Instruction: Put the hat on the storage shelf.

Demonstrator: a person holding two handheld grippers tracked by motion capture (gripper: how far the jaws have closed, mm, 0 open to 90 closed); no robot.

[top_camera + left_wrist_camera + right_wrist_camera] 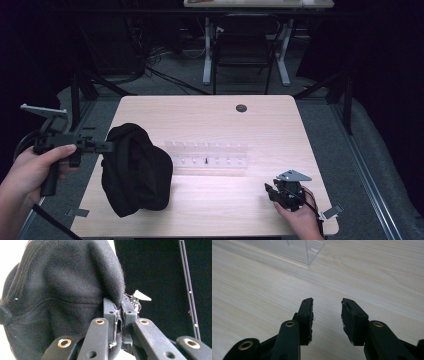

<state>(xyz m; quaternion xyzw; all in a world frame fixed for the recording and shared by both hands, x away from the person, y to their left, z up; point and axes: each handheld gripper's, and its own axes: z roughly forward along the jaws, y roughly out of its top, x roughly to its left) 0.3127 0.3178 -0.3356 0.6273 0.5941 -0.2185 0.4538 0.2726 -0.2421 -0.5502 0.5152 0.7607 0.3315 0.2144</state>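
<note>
holding the left gripper (107,146) out past the table's left edge, i am pinching a black knit hat (136,170) by a fold of its edge. in the left gripper view the jaws are clamped tight on that fold (119,308), with the cloth squeezed between the pads and the rest of the hat (62,295) bulging out beyond them. the hat is hanging slack from the grip over the left part of the table (210,115), its lower end sagging down to about the tabletop; i cannot tell whether it is touching the wood. i am judging that gripping it at the rim is letting the body of the hat droop open, so it can be shaped or lowered onto something.

moving to the middle, a clear rack (207,157) with small pegs is lying flat on the table just right of the hat, and it looks apart from it. it may be where the hat is going, though that is only my guess.

at the right, my right gripper (272,192) is resting low near the table's front right corner, well apart from the hat. its jaws are standing spread with bare wood between them (327,312), gripping nothing, and a corner of the rack (308,253) is showing ahead. i am likely keeping it parked there, ready to help.
</note>
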